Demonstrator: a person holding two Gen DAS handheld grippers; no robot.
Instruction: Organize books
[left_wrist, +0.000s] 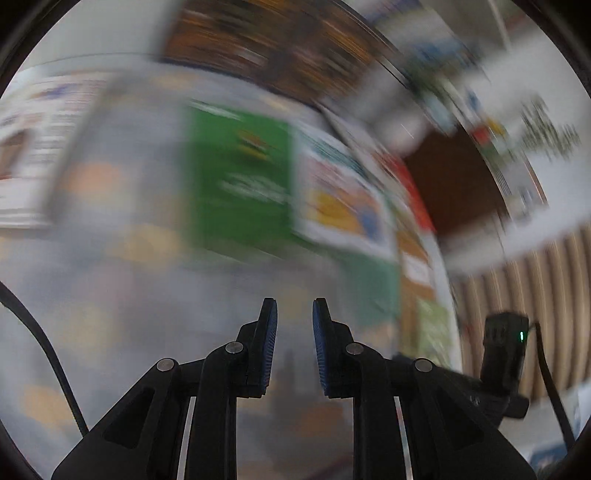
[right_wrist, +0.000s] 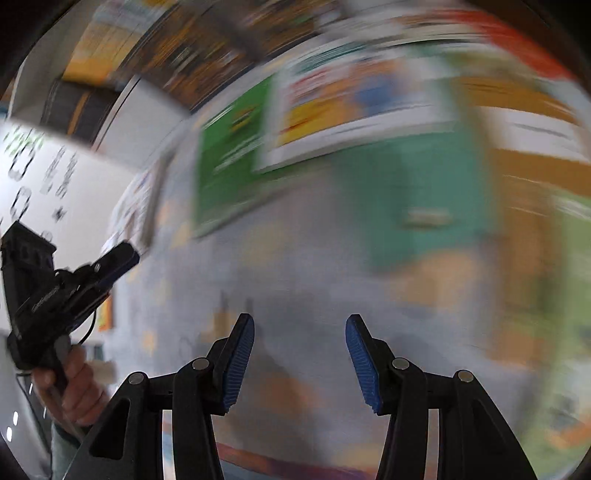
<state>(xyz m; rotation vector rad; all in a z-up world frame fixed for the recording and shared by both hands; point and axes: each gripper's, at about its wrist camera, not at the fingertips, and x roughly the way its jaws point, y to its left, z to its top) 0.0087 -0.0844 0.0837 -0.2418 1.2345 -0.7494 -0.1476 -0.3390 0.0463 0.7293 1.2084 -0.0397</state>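
Clearly your left tongs (left_wrist: 294, 314) stand nearly pressed together and empty, your right tongs (right_wrist: 300, 328) spread and empty, above blurred books (right_wrist: 229, 155) on the bench (right_wrist: 295, 266).

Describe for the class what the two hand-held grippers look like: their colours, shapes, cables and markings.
Each hand-held gripper has black angular linkage arms with round silver pins, ending in two fingers faced with blue ribbed pads. Thin black cables trail from the left one. Seen from the right wrist, its black body carries small pale lettering, unreadable.
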